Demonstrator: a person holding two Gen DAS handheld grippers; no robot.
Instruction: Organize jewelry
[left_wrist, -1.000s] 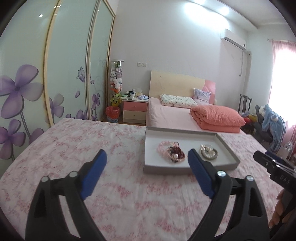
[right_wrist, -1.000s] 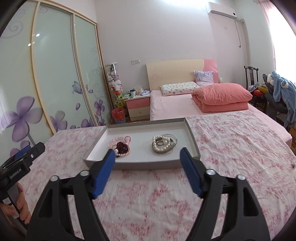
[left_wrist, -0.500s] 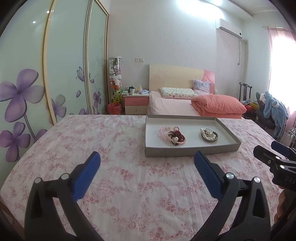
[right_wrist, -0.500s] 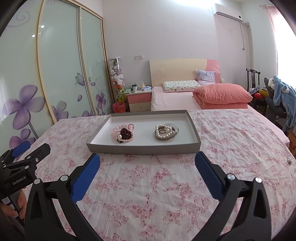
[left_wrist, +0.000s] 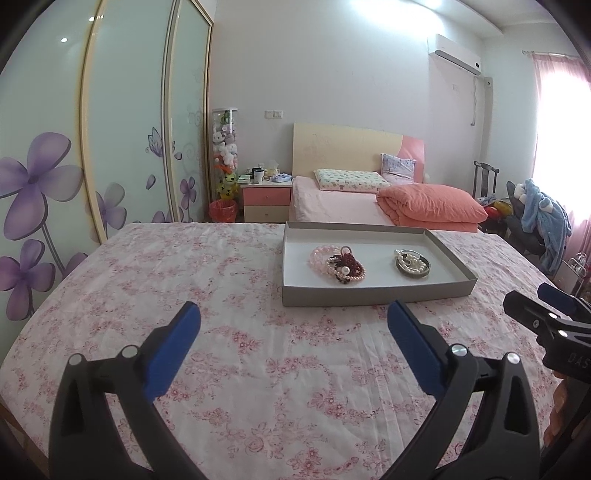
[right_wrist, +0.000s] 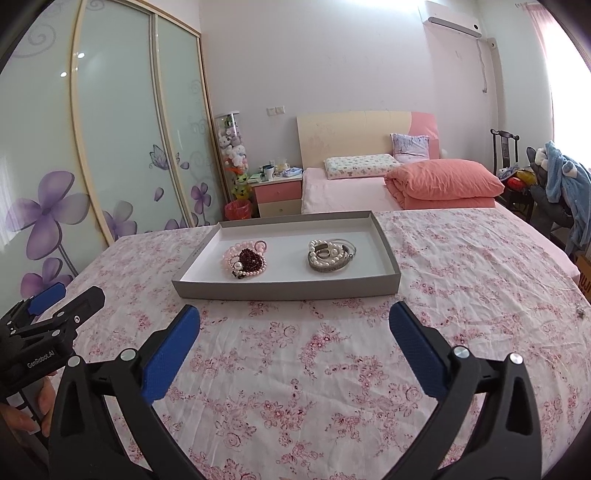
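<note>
Where writing can be read, we find it only on the tools: "GenRobot.AI" runs along the side of the left gripper (right_wrist: 55, 325) as the right wrist view catches it, and the letters "DAS" show on the body of the right gripper (left_wrist: 546, 314) at the edge of the left wrist view; the rest of that word is cut off. We count one grey tray (right_wrist: 280, 288) lying on the floral bedspread (right_wrist: 332, 369), and inside it two separate heaps of jewelry. The left heap (right_wrist: 244, 261) mixes pink beads, dark red beads and a few pearls; the right heap (right_wrist: 330, 254) is a pearl strand coiled with silver bangles and a ring. How many single pieces each heap holds we cannot tell. Both grippers have just been opening; their blue pads now stand wide apart with nothing between them, short of the tray's near wall. A hand (right_wrist: 26, 413) grips the left tool's handle.
</note>
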